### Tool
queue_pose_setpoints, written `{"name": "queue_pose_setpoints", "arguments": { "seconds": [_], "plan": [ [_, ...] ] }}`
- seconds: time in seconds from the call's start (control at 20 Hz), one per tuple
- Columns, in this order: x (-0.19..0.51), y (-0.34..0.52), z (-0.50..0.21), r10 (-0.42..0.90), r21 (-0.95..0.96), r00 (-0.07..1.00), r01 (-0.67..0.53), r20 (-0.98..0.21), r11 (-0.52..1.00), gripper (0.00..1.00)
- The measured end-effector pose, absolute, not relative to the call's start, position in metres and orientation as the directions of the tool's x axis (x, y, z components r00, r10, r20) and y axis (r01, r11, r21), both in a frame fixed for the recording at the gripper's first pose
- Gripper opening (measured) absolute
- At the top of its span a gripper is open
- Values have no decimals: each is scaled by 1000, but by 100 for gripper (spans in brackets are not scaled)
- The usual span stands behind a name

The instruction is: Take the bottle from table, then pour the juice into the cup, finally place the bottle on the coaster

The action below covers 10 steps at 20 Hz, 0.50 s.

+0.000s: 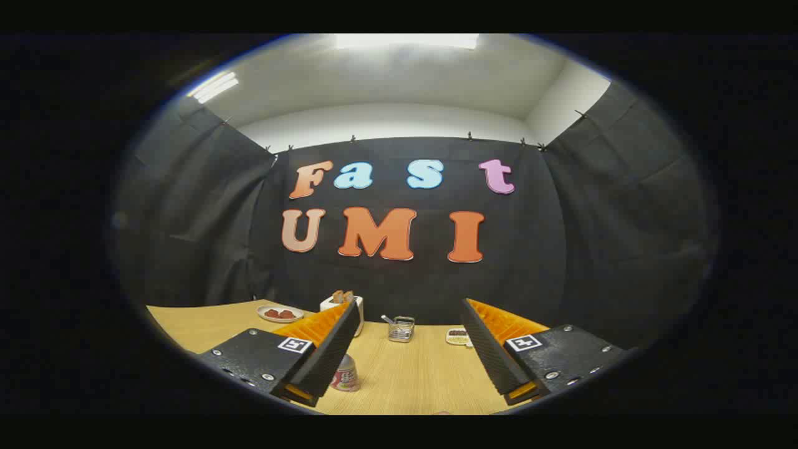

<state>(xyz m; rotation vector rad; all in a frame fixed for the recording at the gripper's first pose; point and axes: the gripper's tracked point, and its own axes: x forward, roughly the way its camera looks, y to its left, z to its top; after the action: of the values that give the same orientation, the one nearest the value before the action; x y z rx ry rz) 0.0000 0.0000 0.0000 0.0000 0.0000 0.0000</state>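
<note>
Wood-grain table (411, 374) carries the bottle (345, 374) just ahead of the tool (411, 308), half hidden behind its left finger; fingers spread wide, empty, so a blind approach could topple it.

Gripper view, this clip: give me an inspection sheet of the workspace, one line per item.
Surface: pale wooden table.
Job's things: a small labelled container just beside the left finger, partly hidden; whether it is the bottle or the cup, cannot tell.
Clutter: plate of red food, white toaster, wire basket, small dish, all beyond the fingers.
Grippers: gripper open, nothing between the fingers.
Cables: nothing seen.
Surroundings: black cloth walls, ceiling lights.
</note>
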Motion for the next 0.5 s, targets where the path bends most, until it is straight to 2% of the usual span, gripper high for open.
{"name": "queue_pose_setpoints", "arguments": {
  "seconds": [0.5],
  "plan": [
    [7, 19, 5, 48, 19, 999, -48, -17, 999, 97]
  ]
}}
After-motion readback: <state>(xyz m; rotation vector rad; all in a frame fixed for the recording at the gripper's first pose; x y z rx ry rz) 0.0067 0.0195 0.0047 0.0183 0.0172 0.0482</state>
